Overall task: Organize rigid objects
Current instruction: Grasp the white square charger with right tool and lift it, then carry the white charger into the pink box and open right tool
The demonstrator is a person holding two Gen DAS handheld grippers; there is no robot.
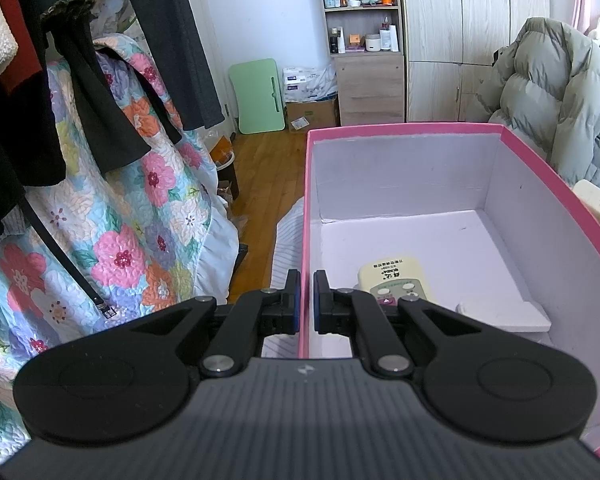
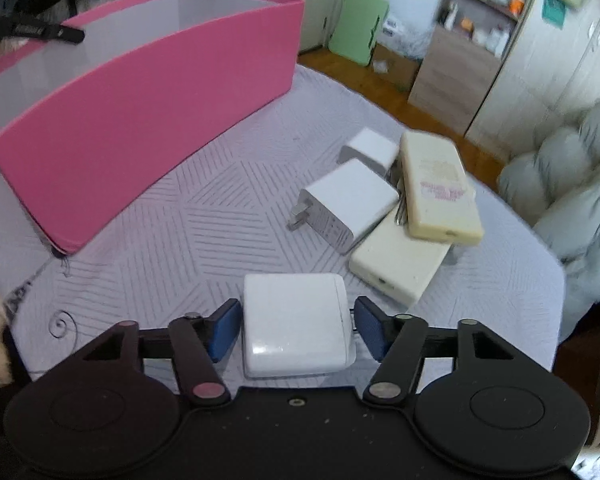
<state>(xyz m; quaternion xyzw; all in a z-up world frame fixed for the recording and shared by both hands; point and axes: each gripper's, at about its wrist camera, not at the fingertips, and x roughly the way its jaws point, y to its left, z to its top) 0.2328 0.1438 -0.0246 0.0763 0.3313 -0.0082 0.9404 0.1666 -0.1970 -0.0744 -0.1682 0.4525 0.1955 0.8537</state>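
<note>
Bedroom setting, with a quilted grey cover (image 2: 204, 216) as work surface. White power adapter (image 2: 296, 324) lies flat between the half-spread pads of the right gripper (image 2: 298, 330), apparently not yet pinched. Beyond it wait two chargers (image 2: 352, 204) and two cream remotes (image 2: 440, 188). Left gripper (image 1: 307, 300), closed on the pink box (image 1: 306, 200) wall, likely steadies it; one remote (image 1: 392, 280) already lies inside.
</note>
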